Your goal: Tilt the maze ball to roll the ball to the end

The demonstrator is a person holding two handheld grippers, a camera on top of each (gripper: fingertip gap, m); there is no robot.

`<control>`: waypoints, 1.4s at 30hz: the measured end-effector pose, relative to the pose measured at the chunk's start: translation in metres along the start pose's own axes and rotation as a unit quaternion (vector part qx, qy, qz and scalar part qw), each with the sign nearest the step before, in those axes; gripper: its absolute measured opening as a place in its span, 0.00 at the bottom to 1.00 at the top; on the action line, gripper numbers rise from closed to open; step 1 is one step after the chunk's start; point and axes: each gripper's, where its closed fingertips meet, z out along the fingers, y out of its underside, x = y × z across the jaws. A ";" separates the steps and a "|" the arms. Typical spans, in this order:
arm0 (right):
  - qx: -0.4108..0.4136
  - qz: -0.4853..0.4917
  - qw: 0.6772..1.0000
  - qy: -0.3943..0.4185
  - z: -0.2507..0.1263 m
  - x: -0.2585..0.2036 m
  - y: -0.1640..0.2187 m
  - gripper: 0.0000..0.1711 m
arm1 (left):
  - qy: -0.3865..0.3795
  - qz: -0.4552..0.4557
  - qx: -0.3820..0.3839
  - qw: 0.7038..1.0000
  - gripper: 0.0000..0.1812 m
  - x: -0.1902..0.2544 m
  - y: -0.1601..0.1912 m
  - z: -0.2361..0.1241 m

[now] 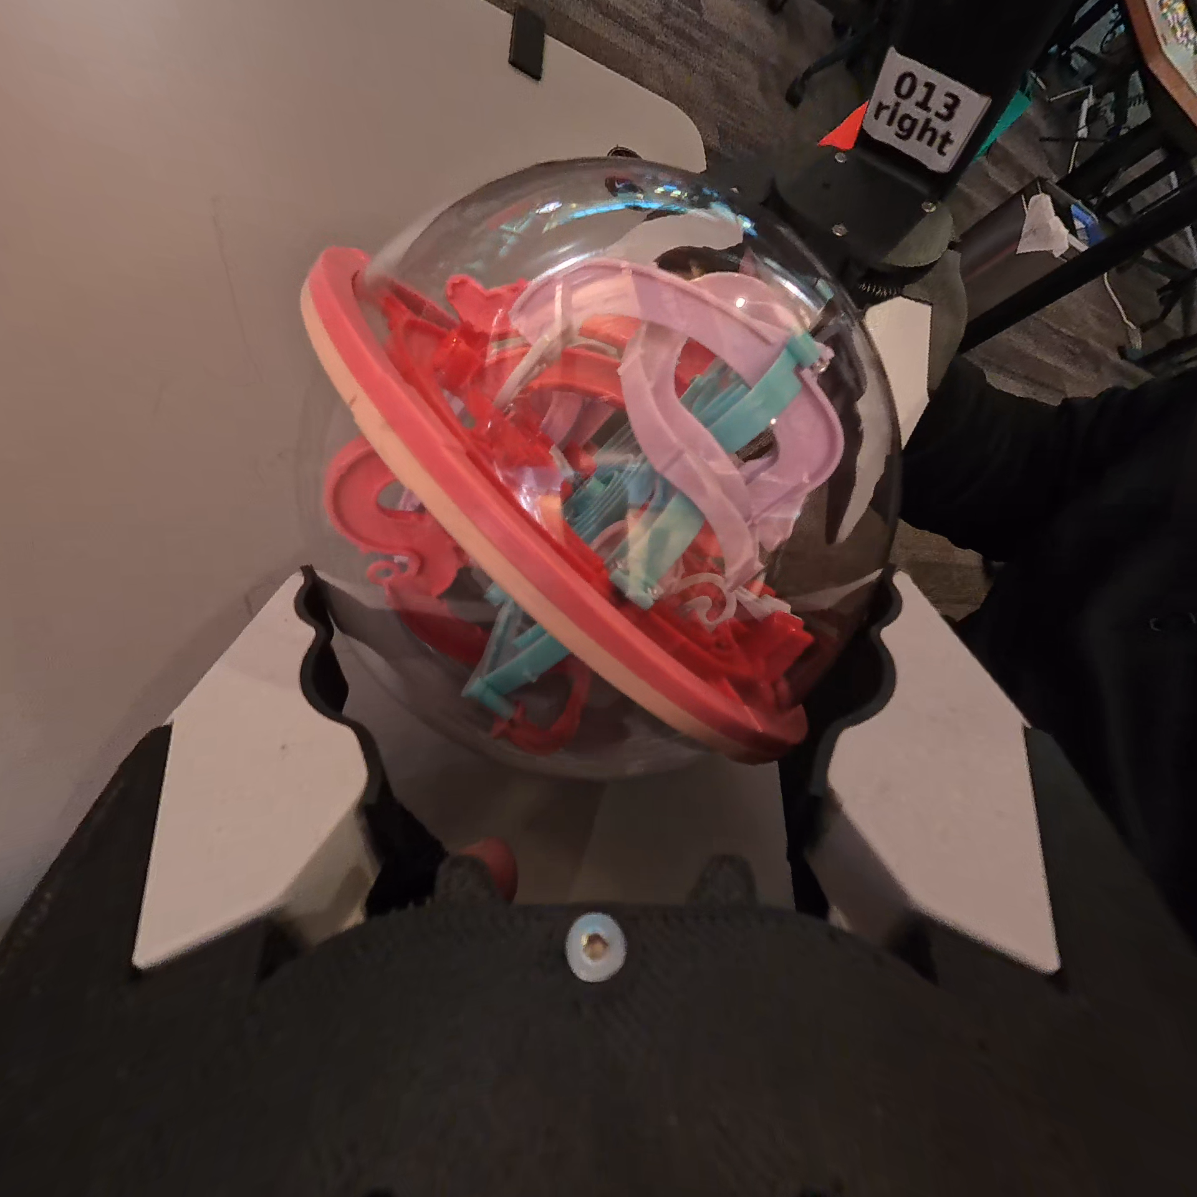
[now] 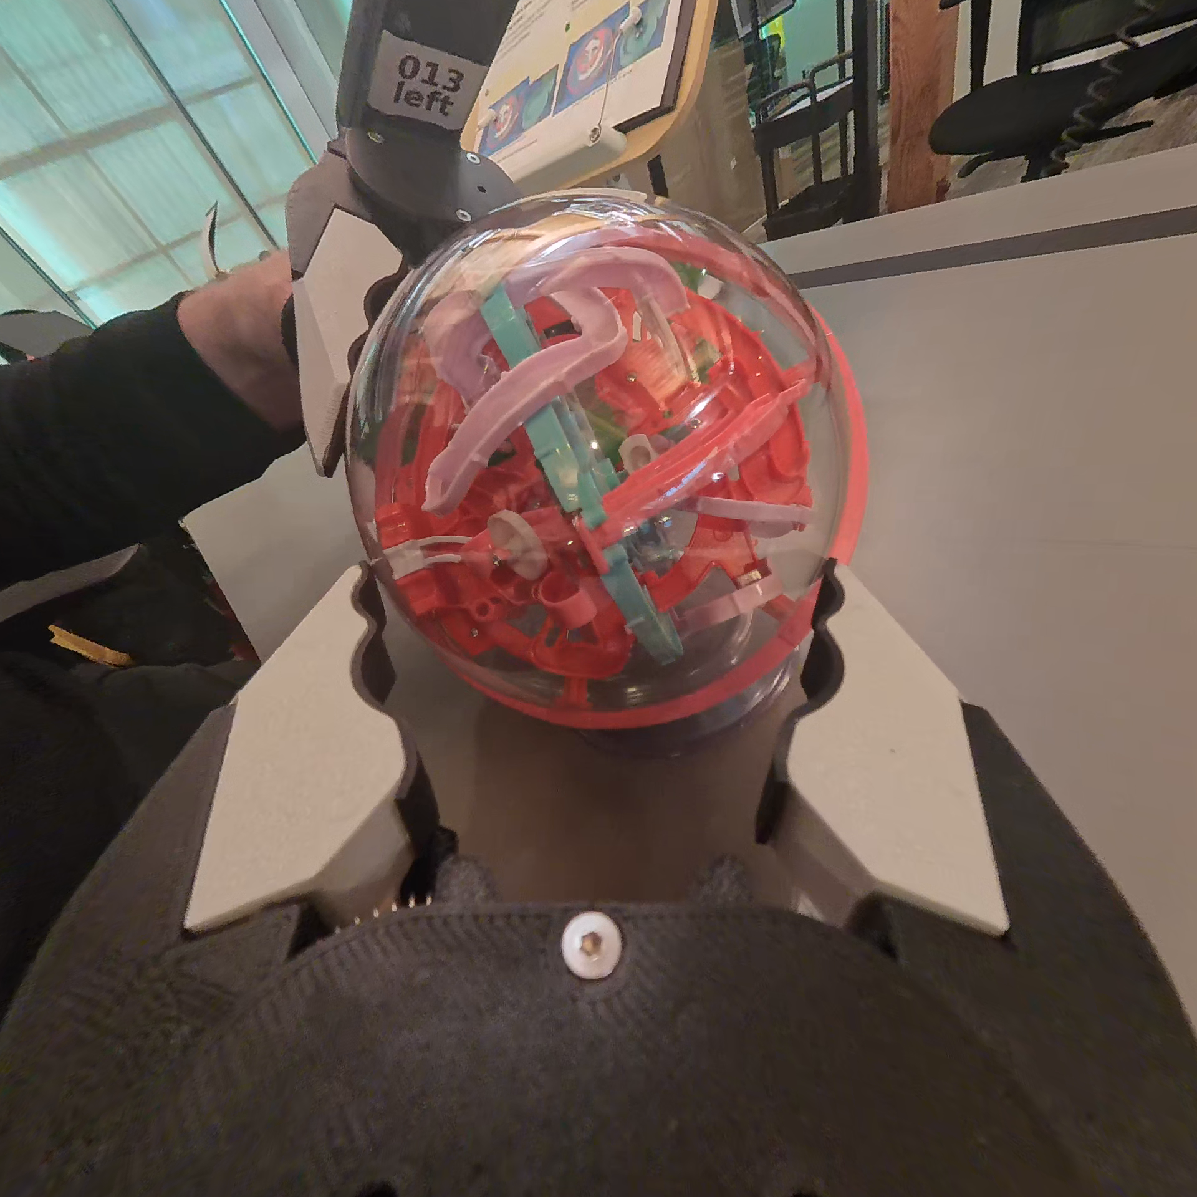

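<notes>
Currently both grippers, left gripper and right gripper, have jaws clamped on the clear plastic maze sphere with red, lilac and teal tracks; likely light, rigid, slippery — grip near the red equator ring.

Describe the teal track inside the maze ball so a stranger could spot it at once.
Find the clear maze ball held between the left gripper and right gripper. Inside, among red ramps and pale lilac curves, the teal track runs steeply from top to bottom. It alone is blue-green.

A white table, an illustrated board, black chairs.
</notes>
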 end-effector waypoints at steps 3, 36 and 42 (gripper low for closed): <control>-0.001 -0.001 1.000 0.003 0.000 -0.001 0.001 0.76 | -0.002 0.006 -0.003 1.000 0.85 0.000 0.000 0.000; -0.039 0.011 0.999 0.011 -0.003 -0.007 0.018 0.75 | 0.040 -0.012 -0.017 0.999 0.86 0.001 0.000 0.001; -0.040 0.016 0.999 0.017 -0.002 -0.003 0.018 0.74 | 0.044 -0.027 -0.013 0.999 0.86 0.000 -0.002 0.003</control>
